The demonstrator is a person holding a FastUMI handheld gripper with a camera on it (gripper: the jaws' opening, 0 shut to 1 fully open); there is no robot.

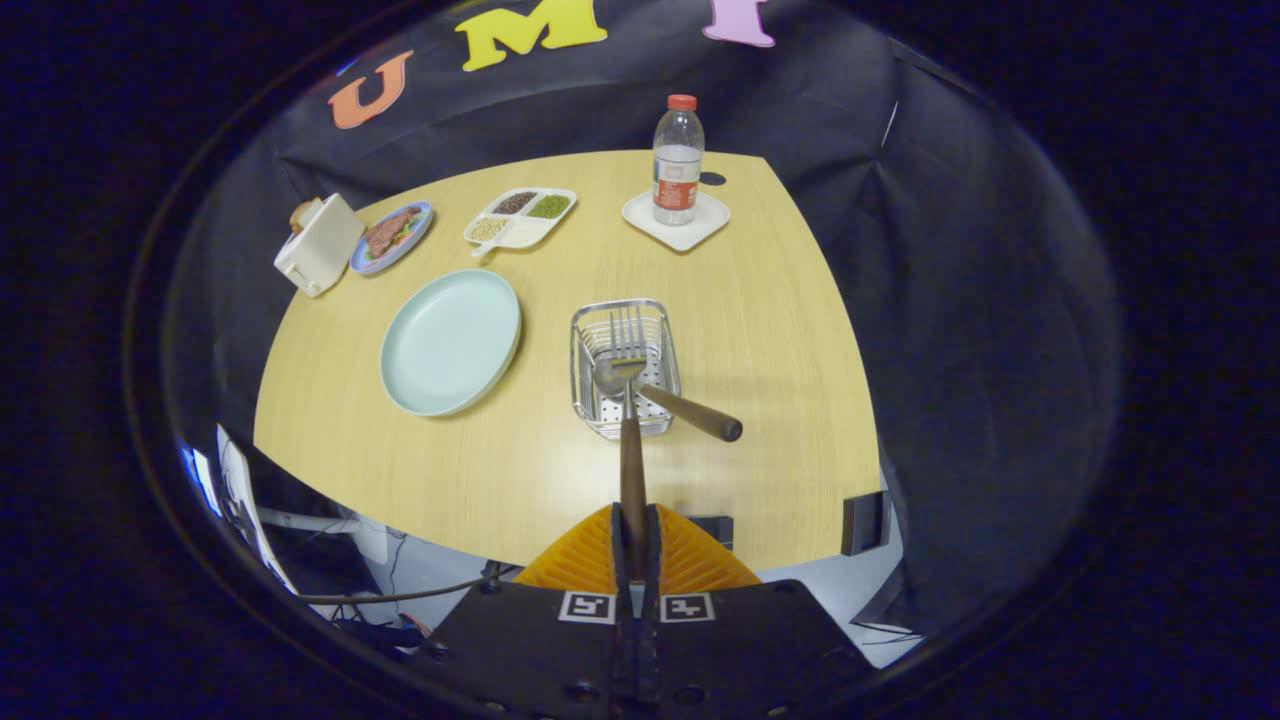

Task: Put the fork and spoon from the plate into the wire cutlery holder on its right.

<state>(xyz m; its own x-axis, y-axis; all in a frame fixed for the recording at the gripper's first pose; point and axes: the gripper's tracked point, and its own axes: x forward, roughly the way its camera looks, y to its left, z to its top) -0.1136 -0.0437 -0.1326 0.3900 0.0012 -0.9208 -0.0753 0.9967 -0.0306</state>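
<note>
**Fork clamped, tines over the holder; spoon already in**

The gripper (634,545) is clenching the fork (630,400) by its dark handle: both fingers are pressing on the handle, which is running straight ahead from between them. The fork's metal head is sitting beyond the fingers, tines pointing far, over the wire cutlery holder (592,345). Can't tell whether the tines are touching the basket or hanging above it.

The spoon (660,398) is lying in the holder, bowl inside near the fork's neck, brown handle sticking out over the near-right rim and pointing right and near. The fork's shaft is crossing just beside the spoon bowl; contact between the two is unclear.

The plate (450,342), pale green, is sitting on the wooden table (760,330) just left of the holder, apart from it.

Far side of the table is carrying the rest: a water bottle (677,160) with a red cap is standing upright on a white square coaster (710,222), far-right of the holder. A divided dish (520,217) with beans and grains is sitting far-left of it. Further left, a blue plate of food (391,237) is sitting next to a white toaster (318,245) at the table's left edge.
</note>
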